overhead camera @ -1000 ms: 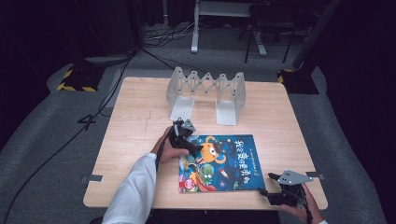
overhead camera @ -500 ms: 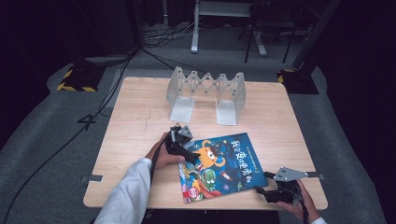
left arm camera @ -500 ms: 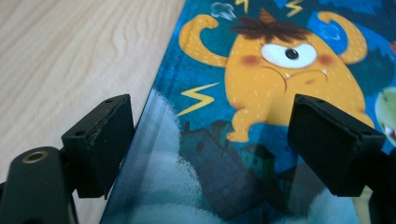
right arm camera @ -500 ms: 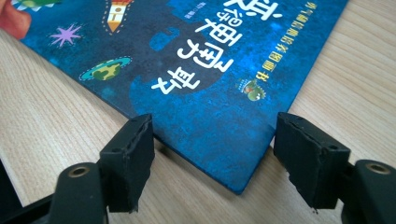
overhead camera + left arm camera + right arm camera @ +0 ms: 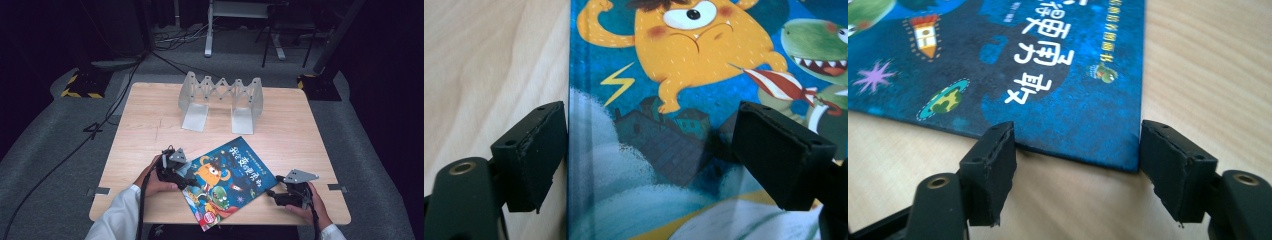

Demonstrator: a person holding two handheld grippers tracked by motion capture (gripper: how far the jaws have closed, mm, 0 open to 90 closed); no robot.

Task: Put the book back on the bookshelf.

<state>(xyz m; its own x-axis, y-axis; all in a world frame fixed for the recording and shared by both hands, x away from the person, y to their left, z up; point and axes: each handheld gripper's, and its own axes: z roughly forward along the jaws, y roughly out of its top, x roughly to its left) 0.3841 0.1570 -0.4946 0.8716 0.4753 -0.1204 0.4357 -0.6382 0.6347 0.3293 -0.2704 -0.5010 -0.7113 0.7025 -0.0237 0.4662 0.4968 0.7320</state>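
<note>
Book (image 5: 225, 182) between grippers — (askew).

Book (image 5: 1013, 75) cover, just ahead of the right gripper (image 5: 1075, 150): white Chinese title characters, not reliably readable.

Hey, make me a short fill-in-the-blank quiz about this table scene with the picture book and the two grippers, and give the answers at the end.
1. The picture book lies flat on the wooden ____.
2. The big one-eyed monster on its cover is ____ in colour.
3. Beyond the book stands a grey folding ____.
4. The left gripper has its jaws ____, one over the cover and one beside the book's edge.

Missing words: table; orange; rack; open
</note>
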